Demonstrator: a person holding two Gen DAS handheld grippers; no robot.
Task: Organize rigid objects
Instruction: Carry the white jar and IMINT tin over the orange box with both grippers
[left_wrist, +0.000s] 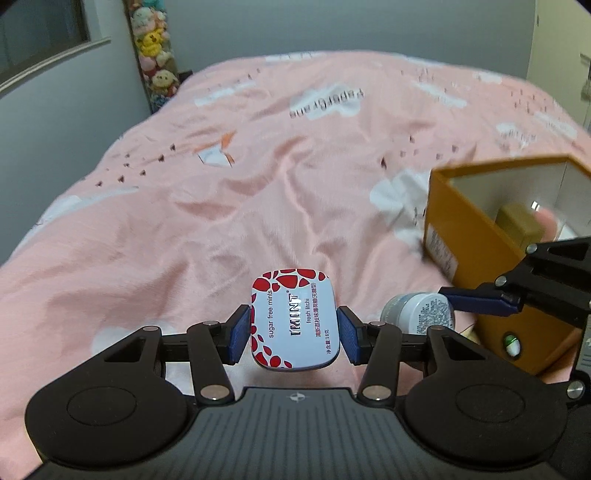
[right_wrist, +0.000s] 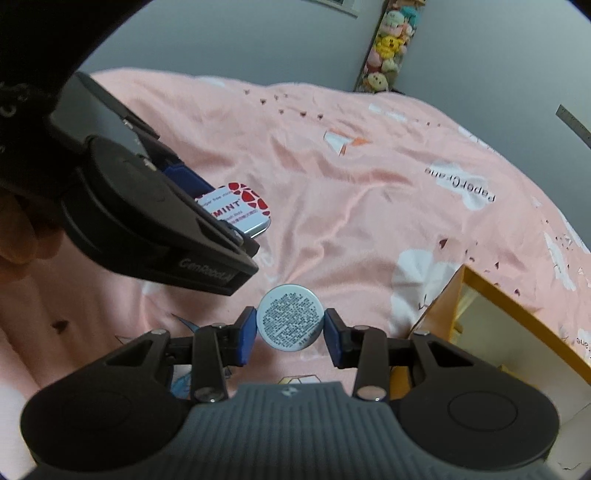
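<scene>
My left gripper (left_wrist: 293, 334) is shut on a flat mint tin (left_wrist: 294, 319), white with red spots, held above the pink bedspread. The tin also shows in the right wrist view (right_wrist: 240, 210), held in the left gripper at upper left. My right gripper (right_wrist: 290, 332) is shut on a small round silver tin (right_wrist: 290, 317), its printed base facing the camera. That round tin shows in the left wrist view (left_wrist: 419, 310), low on the right beside an open orange box (left_wrist: 469, 236). The box holds an olive block and a pink item.
The pink bedspread (left_wrist: 221, 206) with white cloud prints covers the whole bed. The orange box (right_wrist: 517, 317) stands at the right in the right wrist view. A hanging column of plush toys (left_wrist: 155, 51) is by the grey wall at the far side.
</scene>
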